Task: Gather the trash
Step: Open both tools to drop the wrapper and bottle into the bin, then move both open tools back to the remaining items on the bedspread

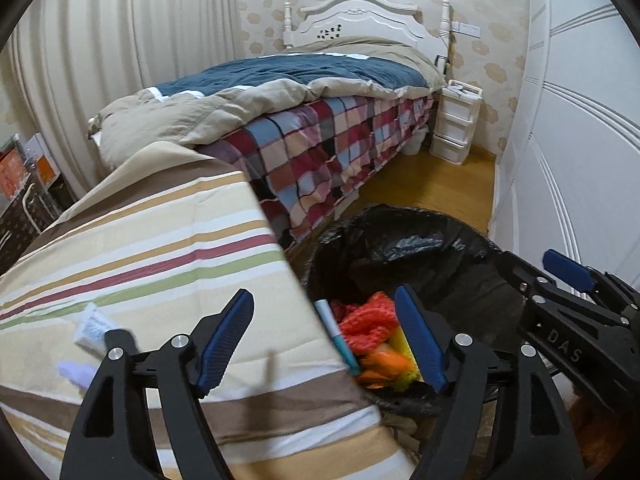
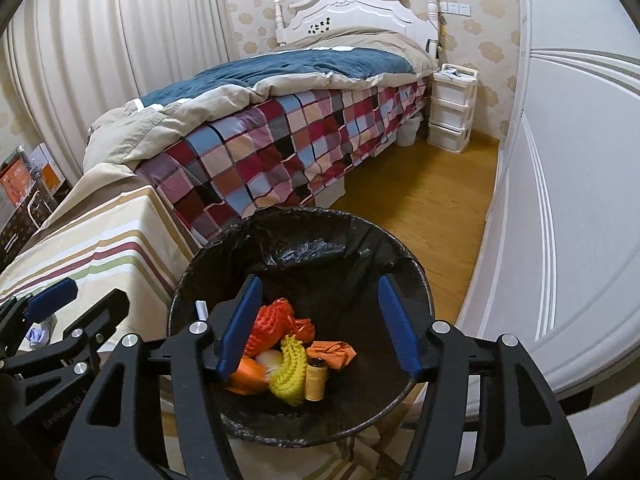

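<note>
A bin lined with a black bag (image 1: 400, 216) (image 2: 304, 216) stands on the floor beside a table under a striped cloth (image 1: 160, 260). In it lie red netting (image 2: 276, 320), yellow netting (image 2: 292, 372), an orange wrapper (image 2: 334, 354) and a yellow thread spool (image 2: 316, 378). A white tube with a teal end (image 1: 336, 332) leans at the bin's left wall. My left gripper (image 1: 322, 308) is open over the table corner and bin edge. My right gripper (image 2: 320, 292) is open above the bin, with nothing between its pads. A white packet (image 1: 94, 324) and a pale purple scrap (image 1: 78, 374) lie on the cloth.
A bed with a checked sheet (image 2: 280, 148) runs along the left behind the bin. White drawers (image 2: 450, 108) stand by the headboard, and a white wardrobe (image 2: 560, 200) fills the right. Wood floor (image 2: 420, 200) lies between them. Boxes (image 1: 24, 172) sit at far left.
</note>
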Motion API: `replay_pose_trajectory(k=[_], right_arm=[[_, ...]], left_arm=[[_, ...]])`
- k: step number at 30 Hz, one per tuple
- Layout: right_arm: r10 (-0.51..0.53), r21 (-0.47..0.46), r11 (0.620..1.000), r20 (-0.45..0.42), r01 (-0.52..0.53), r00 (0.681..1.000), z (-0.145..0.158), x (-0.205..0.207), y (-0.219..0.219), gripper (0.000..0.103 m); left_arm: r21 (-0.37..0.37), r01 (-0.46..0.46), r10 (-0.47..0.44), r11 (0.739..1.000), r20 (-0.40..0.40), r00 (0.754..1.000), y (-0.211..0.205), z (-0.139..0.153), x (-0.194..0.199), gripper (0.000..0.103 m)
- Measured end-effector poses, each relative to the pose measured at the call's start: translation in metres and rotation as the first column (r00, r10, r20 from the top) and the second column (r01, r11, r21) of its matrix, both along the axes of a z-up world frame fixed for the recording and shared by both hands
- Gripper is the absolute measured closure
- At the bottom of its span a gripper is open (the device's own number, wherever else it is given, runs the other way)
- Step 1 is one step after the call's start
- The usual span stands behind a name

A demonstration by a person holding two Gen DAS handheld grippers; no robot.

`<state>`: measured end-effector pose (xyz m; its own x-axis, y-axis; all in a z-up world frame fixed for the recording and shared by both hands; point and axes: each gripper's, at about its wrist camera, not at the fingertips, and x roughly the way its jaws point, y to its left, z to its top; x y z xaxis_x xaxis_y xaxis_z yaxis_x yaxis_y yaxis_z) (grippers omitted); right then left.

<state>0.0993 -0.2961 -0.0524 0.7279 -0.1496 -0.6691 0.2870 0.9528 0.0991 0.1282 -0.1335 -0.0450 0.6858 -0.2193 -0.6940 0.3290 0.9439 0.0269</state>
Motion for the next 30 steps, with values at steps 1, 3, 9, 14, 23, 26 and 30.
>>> replay_pose_trajectory(k=[1,3,9,14,23,26,30], right_arm=[[0.000,0.000,1.000,0.000,0.000,1.000,0.000,0.000,0.001,0.038],[0.002,-0.002,1.000,0.003,-0.002,1.000,0.001,-0.004,0.006,0.035],[0.020,0.005,1.000,0.001,-0.020,1.000,0.004,-0.013,0.024,0.031],[0.059,0.015,0.998,0.002,-0.059,0.998,0.007,-0.020,0.048,0.027],[0.171,0.035,0.985,-0.019,-0.171,0.985,0.004,-0.021,0.104,0.025],[0.210,0.029,0.977,-0.043,-0.209,0.977,-0.001,-0.018,0.122,0.025],[0.235,0.014,0.972,-0.065,-0.235,0.970,-0.002,-0.014,0.138,0.024]], left_arm=[[-0.001,-0.007,0.007,1.000,0.000,1.000,0.004,0.000,-0.002,0.028],[-0.003,-0.026,0.026,1.000,-0.003,1.000,0.013,0.001,-0.004,0.028],[-0.020,-0.088,0.088,0.996,-0.013,0.996,0.043,0.003,-0.014,0.027],[-0.026,-0.130,0.130,0.991,0.000,0.992,0.068,0.007,-0.026,0.026],[-0.017,-0.230,0.230,0.973,-0.023,0.973,0.121,-0.001,-0.037,0.026],[-0.012,-0.255,0.254,0.967,-0.039,0.966,0.134,-0.006,-0.034,0.025],[-0.014,-0.280,0.279,0.960,-0.069,0.958,0.146,-0.013,-0.028,0.024]])
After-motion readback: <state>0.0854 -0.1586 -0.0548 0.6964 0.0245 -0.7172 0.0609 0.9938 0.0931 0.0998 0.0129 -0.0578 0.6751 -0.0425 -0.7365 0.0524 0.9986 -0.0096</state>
